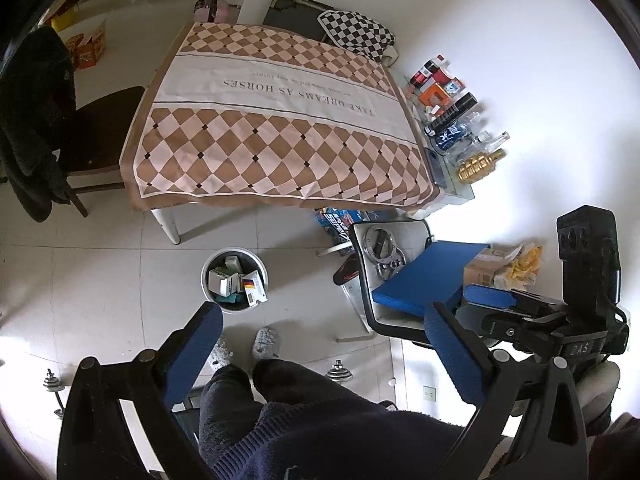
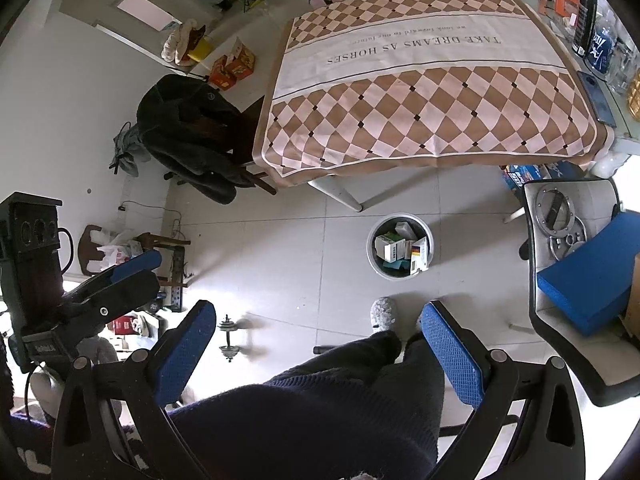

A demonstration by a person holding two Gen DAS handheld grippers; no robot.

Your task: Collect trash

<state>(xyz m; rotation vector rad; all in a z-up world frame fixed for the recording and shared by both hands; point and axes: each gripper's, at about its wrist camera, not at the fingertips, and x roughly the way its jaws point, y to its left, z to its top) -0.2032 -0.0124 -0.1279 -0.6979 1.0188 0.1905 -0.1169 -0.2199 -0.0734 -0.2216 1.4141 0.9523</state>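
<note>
We see a round white bin (image 1: 234,280) standing upright on the tiled floor, just in front of the bench leg. It holds the trash (image 2: 401,249): small cartons, mostly white, some teal, one striped black, red and yellow, piled loosely.

Open tiled floor (image 2: 280,248) around the round trash bin (image 2: 400,246), approachable from above and from the left; bin mouth largely filled with small boxes (image 2: 394,250). Bounded beyond by the white table leg (image 2: 340,196) and the overhanging checkered tablecloth (image 2: 420,100), to the right by the chair (image 2: 560,320) loaded with a blue board (image 2: 592,280) and metal rings (image 2: 556,212), and nearer the camera by the person's legs (image 2: 360,380) and slippers (image 2: 382,314). Cloth top bare across the middle; right edge lined with bottles and cans (image 1: 452,120), left side blocked by a dark chair draped with a jacket (image 2: 188,136), dumbbell (image 2: 230,336) on the floor lower left.
</note>
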